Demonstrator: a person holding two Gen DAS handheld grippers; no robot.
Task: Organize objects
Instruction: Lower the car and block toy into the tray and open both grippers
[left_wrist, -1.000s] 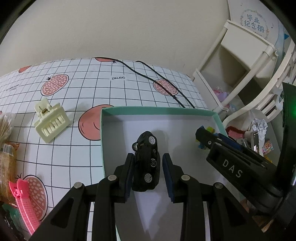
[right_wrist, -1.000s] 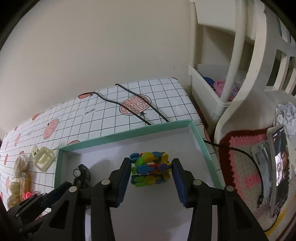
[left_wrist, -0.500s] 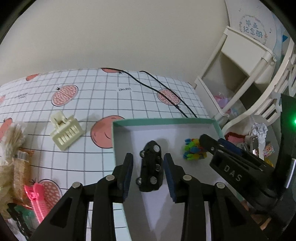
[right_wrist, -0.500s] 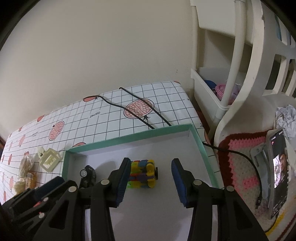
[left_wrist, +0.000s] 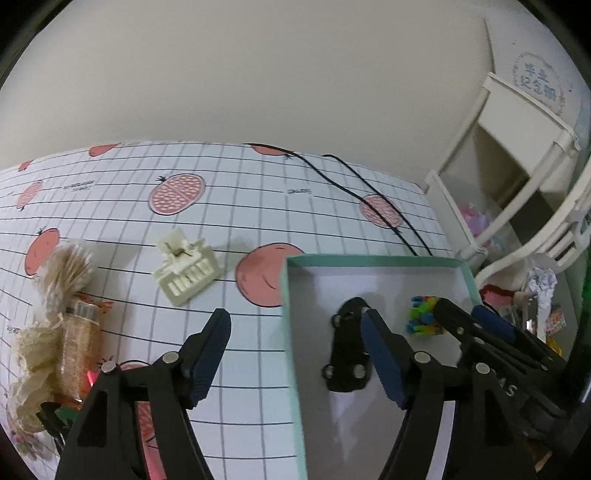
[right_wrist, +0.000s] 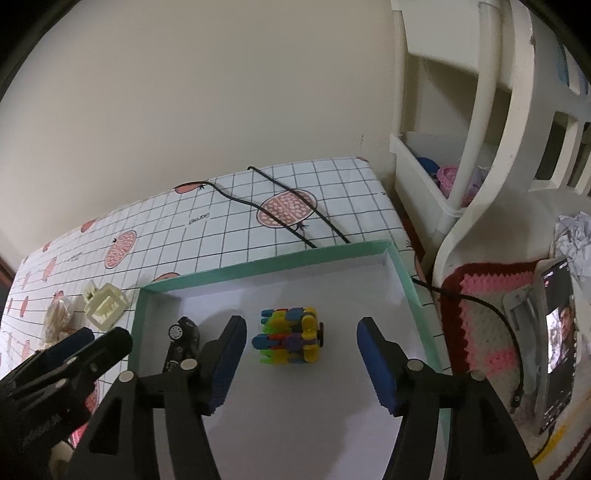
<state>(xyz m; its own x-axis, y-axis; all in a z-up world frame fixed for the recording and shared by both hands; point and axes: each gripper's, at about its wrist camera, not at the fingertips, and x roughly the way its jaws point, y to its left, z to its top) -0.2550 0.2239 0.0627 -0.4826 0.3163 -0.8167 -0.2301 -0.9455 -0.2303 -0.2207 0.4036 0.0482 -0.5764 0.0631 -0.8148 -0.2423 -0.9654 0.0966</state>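
Both toys released since earlier frames. Left tool spread wide, straddling teal box wall; black toy car left inside box. Right tool wide, empty; block toy on box floor between fingers.

Both cams ride on the grippers and look forward and down along the fingers, pretty close over the table. Left wrist view sits over the left wall of the teal box, facing the back wall, with the tablecloth filling its left side. Right wrist view hangs over the box's middle. Both catch the black toy car, the colorful block toy, the cream hair claw and the white shelf.
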